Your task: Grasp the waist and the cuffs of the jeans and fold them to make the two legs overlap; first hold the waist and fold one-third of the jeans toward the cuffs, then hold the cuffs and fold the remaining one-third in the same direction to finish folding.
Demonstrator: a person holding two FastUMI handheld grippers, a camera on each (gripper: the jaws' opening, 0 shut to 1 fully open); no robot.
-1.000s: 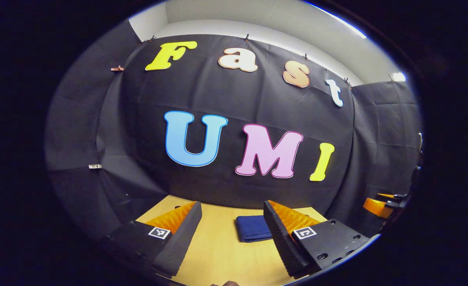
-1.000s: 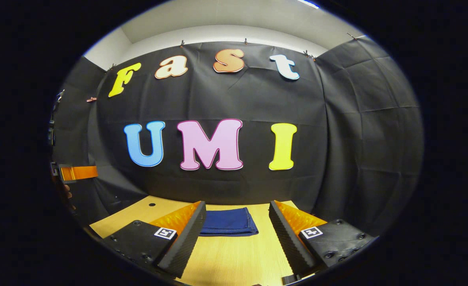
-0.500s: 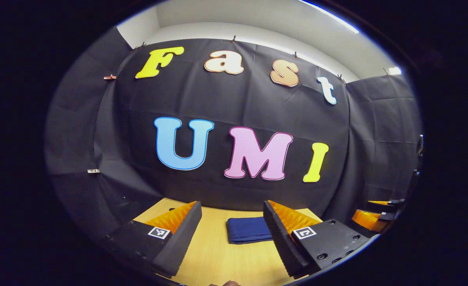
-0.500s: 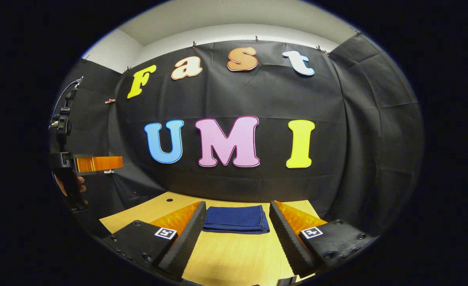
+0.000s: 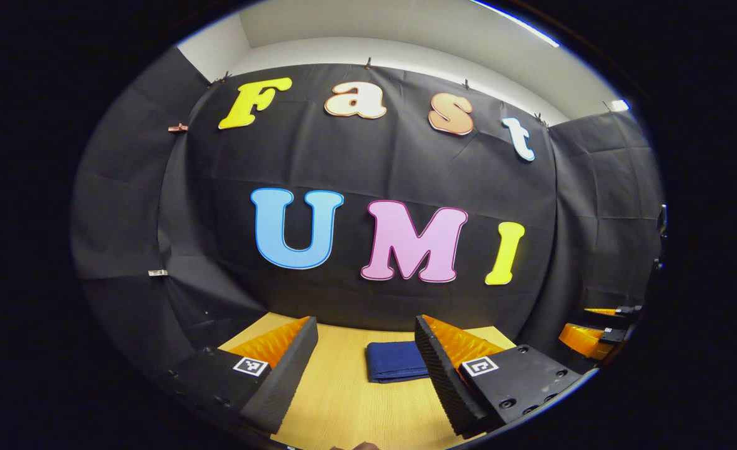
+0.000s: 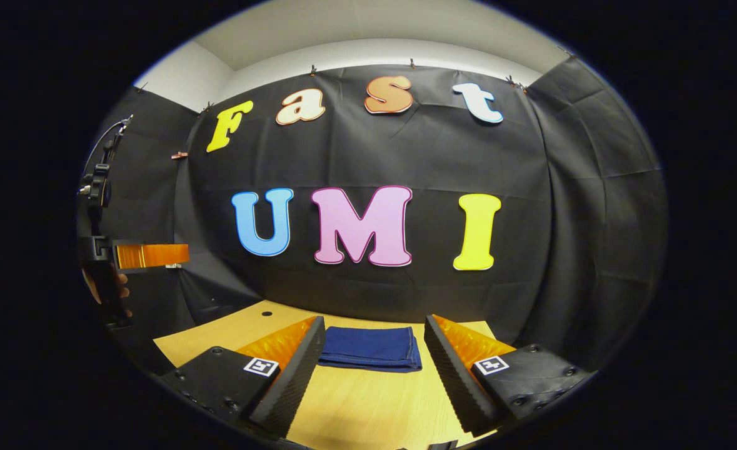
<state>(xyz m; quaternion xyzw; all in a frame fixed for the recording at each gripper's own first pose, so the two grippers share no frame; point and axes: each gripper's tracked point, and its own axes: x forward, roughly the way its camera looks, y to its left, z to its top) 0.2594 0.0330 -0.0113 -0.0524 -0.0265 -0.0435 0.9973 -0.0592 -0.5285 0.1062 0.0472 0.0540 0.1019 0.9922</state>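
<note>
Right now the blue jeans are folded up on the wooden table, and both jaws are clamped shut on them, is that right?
Not quite. The jeans are folded on the wooden table, but nothing is clamped on them. In the right gripper view the right gripper has its jaws wide open, short of the cloth, and the left gripper view shows the left gripper open too.

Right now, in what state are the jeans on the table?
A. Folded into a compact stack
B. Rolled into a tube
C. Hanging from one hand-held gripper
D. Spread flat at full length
A: the jeans lie as a small layered rectangle on the table, touched by neither hand-held gripper.
</note>
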